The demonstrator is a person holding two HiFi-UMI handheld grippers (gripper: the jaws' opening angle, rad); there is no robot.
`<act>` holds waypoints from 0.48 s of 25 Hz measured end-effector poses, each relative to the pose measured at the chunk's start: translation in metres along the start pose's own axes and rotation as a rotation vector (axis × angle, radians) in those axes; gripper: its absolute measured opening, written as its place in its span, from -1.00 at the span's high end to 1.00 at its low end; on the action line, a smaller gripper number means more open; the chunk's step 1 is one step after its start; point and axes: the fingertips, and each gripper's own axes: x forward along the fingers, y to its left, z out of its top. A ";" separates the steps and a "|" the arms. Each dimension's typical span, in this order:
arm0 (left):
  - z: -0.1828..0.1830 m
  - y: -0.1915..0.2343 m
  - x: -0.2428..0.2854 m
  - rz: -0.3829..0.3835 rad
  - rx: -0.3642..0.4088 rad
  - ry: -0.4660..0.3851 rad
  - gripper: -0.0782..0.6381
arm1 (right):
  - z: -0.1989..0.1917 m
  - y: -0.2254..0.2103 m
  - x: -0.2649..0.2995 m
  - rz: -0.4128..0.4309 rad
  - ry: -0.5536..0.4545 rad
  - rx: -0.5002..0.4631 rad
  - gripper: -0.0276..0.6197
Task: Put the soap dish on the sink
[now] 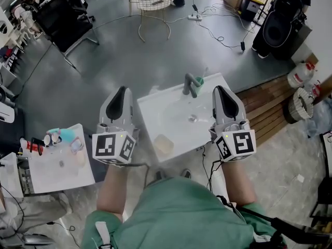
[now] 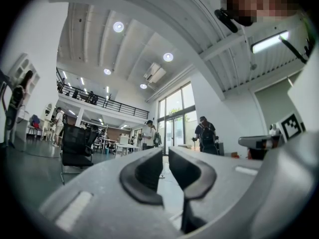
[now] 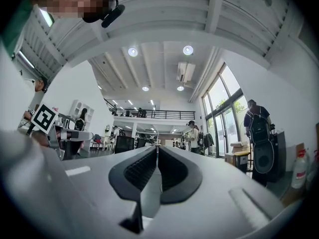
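Green shirt (image 1: 176, 211) at bottom of head view, both forearms out holding grippers. Left gripper (image 1: 121, 90) sits just left of the sink (image 1: 155, 105), with its marker cube (image 1: 114, 147) toward the person; in the left gripper view its tips (image 2: 165, 152) stand a narrow slit apart with nothing between them. Right gripper (image 1: 219, 89) is over the sink's right edge, its jaws together and empty in the right gripper view (image 3: 157, 148). Soap dish (image 1: 163, 145), pale and translucent, lies on the sink's front rim between the two grippers, touched by neither. Small white side table (image 1: 62, 175) at left with bottles and cups. Grey faucet (image 1: 190, 84) and teal cup (image 1: 199, 81) at the sink's back edge. Beyond on the grey floor: black chair (image 1: 62, 17), wire-frame round table (image 1: 152, 1), black speaker (image 1: 280, 27).
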 end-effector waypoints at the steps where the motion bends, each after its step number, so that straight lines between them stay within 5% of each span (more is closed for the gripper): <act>1: 0.000 0.000 0.000 0.000 0.001 0.001 0.70 | 0.000 0.000 0.000 0.001 0.001 0.000 0.88; 12: -0.005 0.003 -0.003 0.005 -0.006 0.013 0.70 | -0.001 0.002 0.001 0.006 0.008 0.009 0.88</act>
